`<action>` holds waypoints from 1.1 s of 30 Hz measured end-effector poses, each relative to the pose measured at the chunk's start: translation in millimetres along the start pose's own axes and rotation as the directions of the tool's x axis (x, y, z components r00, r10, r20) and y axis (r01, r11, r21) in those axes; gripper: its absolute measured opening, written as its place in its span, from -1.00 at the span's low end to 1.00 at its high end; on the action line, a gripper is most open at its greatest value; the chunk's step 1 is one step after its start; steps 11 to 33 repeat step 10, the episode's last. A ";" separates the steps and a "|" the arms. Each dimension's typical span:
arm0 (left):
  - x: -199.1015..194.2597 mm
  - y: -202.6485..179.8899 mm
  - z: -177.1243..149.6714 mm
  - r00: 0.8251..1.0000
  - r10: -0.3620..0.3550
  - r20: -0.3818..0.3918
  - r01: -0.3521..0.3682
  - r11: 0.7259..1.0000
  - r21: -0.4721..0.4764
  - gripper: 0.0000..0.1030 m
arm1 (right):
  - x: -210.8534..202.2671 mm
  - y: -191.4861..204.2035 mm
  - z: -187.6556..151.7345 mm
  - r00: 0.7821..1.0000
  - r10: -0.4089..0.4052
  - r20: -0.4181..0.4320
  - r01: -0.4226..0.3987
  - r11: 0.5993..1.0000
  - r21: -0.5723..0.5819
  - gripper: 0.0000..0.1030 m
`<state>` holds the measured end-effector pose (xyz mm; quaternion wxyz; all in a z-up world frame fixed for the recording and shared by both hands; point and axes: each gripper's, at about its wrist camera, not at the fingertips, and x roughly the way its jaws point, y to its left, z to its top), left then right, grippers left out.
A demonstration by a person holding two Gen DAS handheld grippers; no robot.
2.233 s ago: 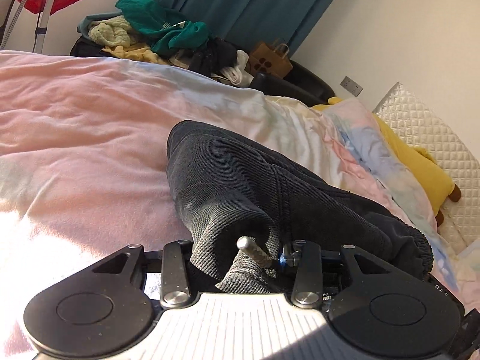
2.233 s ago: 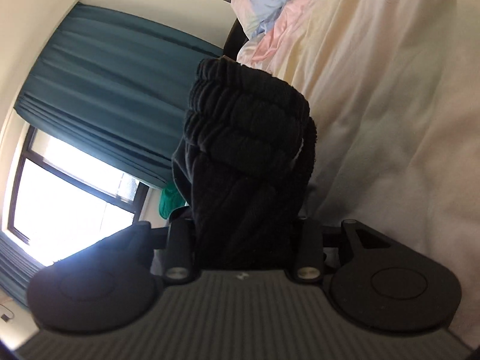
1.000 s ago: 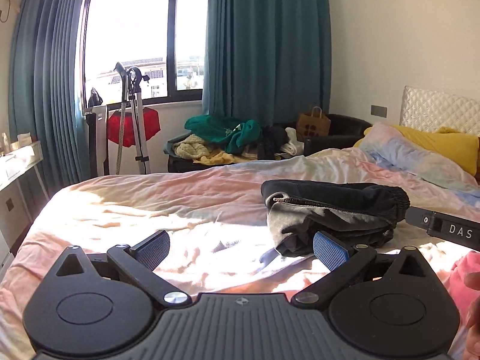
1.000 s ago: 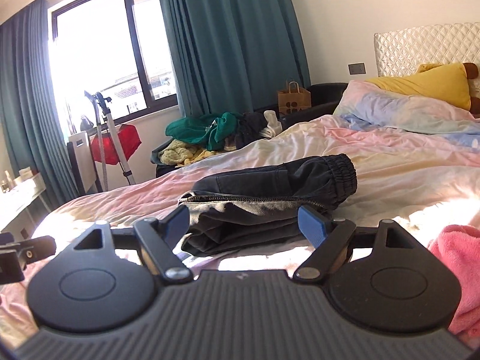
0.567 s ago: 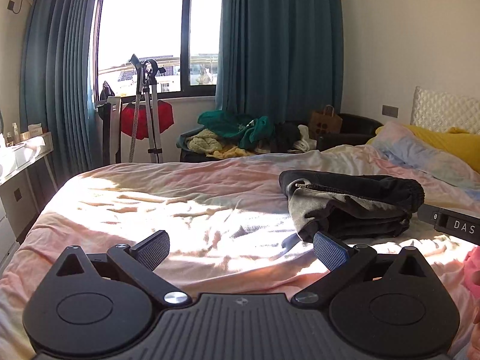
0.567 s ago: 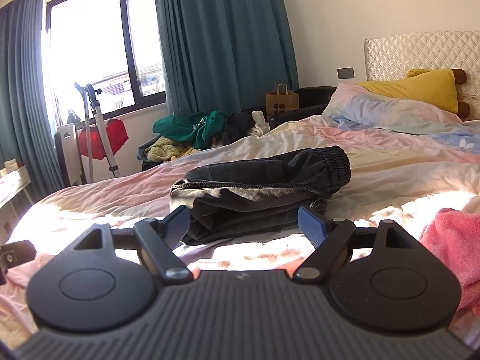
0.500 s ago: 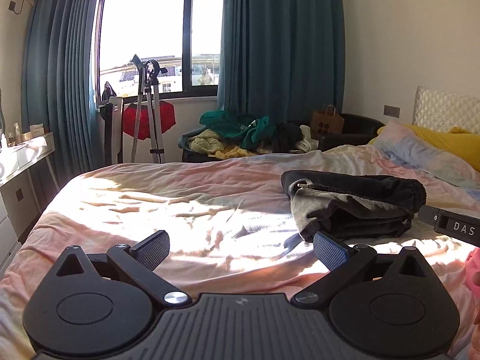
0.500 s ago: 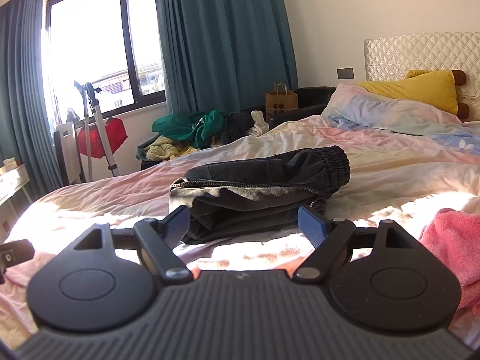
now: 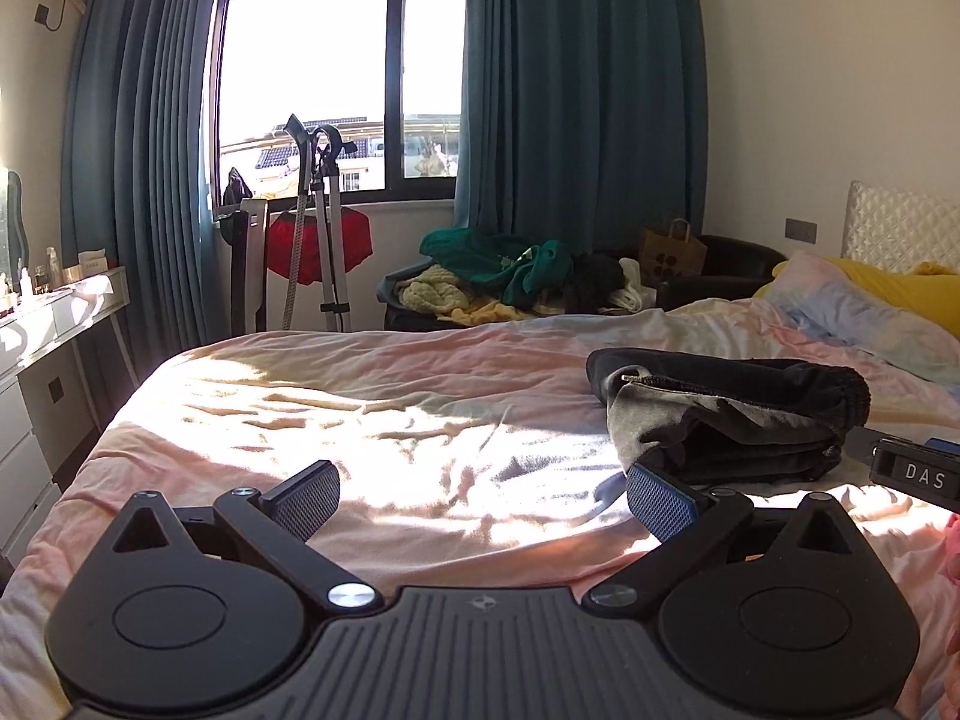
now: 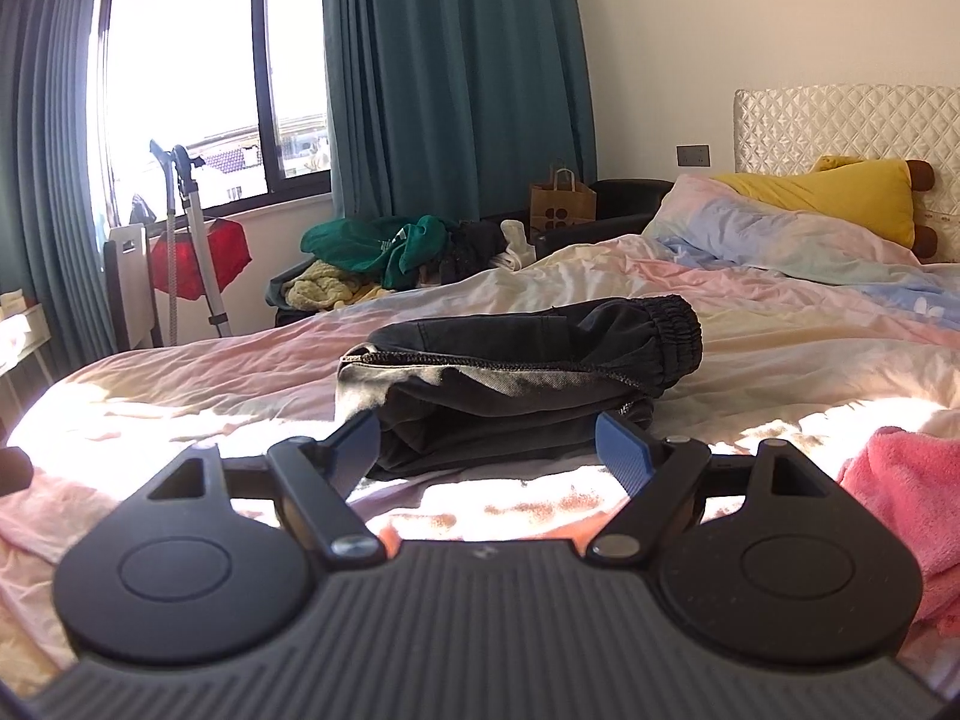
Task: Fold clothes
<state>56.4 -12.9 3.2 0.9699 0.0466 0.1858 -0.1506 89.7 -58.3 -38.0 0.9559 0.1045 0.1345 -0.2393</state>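
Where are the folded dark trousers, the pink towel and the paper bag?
folded dark trousers (image 10: 516, 354), right wrist view, top layer.
pink towel (image 10: 900, 480), right wrist view, its middle.
paper bag (image 10: 561, 204), right wrist view, front face.

Matt black cloth trousers (image 10: 522, 372) on a crumpled cloth sheet (image 10: 780, 354).

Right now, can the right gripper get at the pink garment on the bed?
Probably yes. The right gripper is open and holds nothing, and the pink garment lies uncovered on the bed just to its right. The folded dark pants sit ahead, not in that path.
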 end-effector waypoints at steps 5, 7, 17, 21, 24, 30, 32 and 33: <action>0.9 5.2 -0.4 1.000 -0.001 -0.010 0.001 1.000 -0.023 0.99 | -1.3 2.0 -0.2 1.000 0.001 0.001 -0.001 1.000 -0.008 0.58; 1.0 6.9 -0.6 1.000 0.003 -0.011 -0.004 1.000 -0.026 0.99 | -1.7 3.5 -0.8 1.000 0.003 0.000 -0.003 1.000 -0.011 0.58; 0.8 8.9 -1.0 1.000 0.007 -0.012 -0.007 1.000 -0.029 0.99 | -1.1 5.7 -1.4 1.000 0.002 -0.008 -0.003 1.000 -0.015 0.58; 0.8 8.9 -1.0 1.000 0.007 -0.012 -0.007 1.000 -0.029 0.99 | -1.1 5.7 -1.4 1.000 0.002 -0.008 -0.003 1.000 -0.015 0.58; 0.8 8.9 -1.0 1.000 0.007 -0.012 -0.007 1.000 -0.029 0.99 | -1.1 5.7 -1.4 1.000 0.002 -0.008 -0.003 1.000 -0.015 0.58; 0.8 8.9 -1.0 1.000 0.007 -0.012 -0.007 1.000 -0.029 0.99 | -1.1 5.7 -1.4 1.000 0.002 -0.008 -0.003 1.000 -0.015 0.58; 0.8 8.9 -1.0 1.000 0.007 -0.012 -0.007 1.000 -0.029 0.99 | -1.1 5.7 -1.4 1.000 0.002 -0.008 -0.003 1.000 -0.015 0.58; 0.8 8.9 -1.0 1.000 0.007 -0.012 -0.007 1.000 -0.029 0.99 | -1.1 5.7 -1.4 1.000 0.002 -0.008 -0.003 1.000 -0.015 0.58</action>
